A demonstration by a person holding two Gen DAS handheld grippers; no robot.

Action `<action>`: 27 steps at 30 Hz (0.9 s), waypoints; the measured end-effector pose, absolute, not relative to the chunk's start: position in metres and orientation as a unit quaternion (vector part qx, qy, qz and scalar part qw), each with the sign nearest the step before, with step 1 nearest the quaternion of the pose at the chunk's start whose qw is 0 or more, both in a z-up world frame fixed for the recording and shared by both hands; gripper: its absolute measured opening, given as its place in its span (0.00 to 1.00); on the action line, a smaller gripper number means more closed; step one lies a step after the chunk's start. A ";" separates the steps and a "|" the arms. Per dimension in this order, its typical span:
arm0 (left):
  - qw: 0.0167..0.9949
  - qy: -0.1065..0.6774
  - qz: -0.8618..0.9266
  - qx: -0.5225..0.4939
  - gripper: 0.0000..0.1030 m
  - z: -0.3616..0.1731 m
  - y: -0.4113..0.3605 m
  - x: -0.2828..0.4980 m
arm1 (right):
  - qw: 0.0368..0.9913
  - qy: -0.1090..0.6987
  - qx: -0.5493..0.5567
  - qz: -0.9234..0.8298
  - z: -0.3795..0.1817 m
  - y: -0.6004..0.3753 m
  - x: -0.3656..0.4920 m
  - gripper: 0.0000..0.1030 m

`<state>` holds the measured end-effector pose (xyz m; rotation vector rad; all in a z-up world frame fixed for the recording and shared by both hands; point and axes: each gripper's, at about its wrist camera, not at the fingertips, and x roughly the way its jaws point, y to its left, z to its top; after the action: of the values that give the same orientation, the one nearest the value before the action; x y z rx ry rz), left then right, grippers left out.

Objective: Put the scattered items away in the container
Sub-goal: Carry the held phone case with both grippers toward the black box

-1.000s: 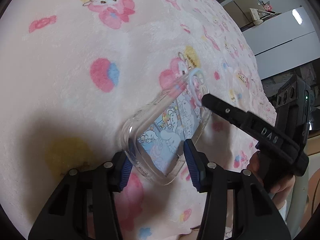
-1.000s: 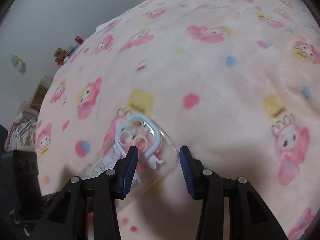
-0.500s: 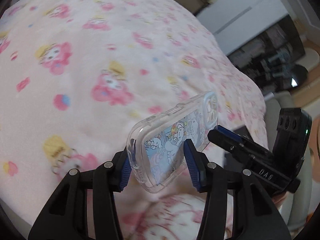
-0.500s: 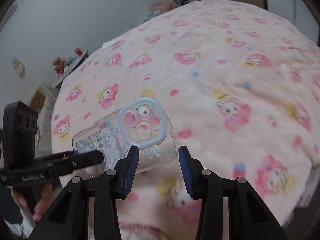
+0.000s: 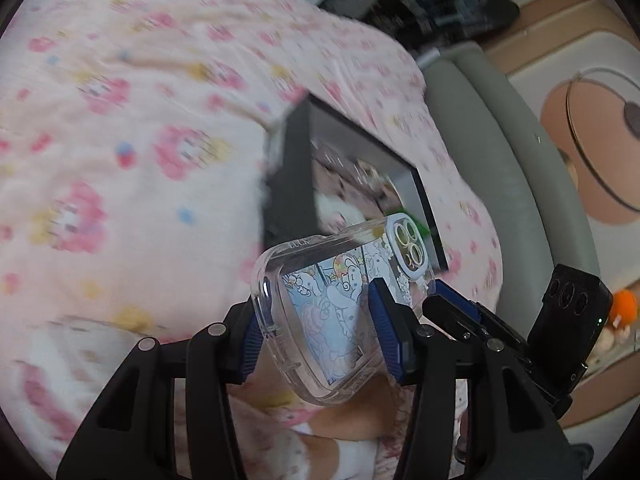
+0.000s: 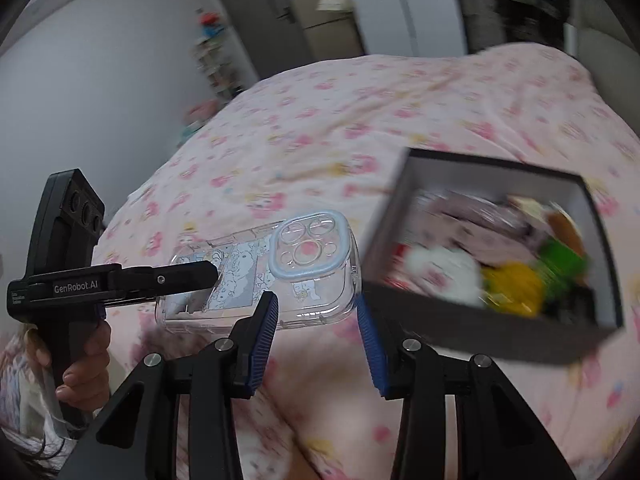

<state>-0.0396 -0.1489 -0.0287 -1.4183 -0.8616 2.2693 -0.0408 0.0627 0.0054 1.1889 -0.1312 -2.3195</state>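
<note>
A clear phone case [image 5: 320,320] with a pale blue cartoon print and a blue camera ring hangs in the air over the pink blanket. My left gripper [image 5: 320,338] is shut on its plain end, blue pads on both long edges. My right gripper [image 6: 316,342] is shut on the camera end of the phone case [image 6: 308,288]. Each view shows the other gripper too: the right gripper [image 5: 448,304] beside the camera ring, the left gripper [image 6: 204,274] across the far end. Just beyond the case, a black box [image 6: 460,328] sits on the bed with several soft toys inside; the same box [image 5: 292,176] is blurred.
The pink cartoon-print blanket [image 6: 320,128] covers the whole bed. A grey padded bed edge [image 5: 500,140] runs along the right, with floor and a round rug beyond. A person's hand [image 6: 84,372] holds the left gripper's handle. Cabinets stand against the far wall.
Both grippers have lifted the phone case off the blanket and carried it up and across the bed. The black box has come into view close to the case.
</note>
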 end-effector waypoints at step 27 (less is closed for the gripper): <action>0.163 -0.237 0.738 -0.610 0.47 -0.140 -0.040 -0.098 | 0.145 -0.170 0.552 -0.803 -0.147 0.186 -0.037 0.36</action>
<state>-0.0979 -0.0399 -0.1403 -1.7408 -0.6759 2.1053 -0.0367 0.1864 -0.1473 1.5913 -0.4889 -2.3140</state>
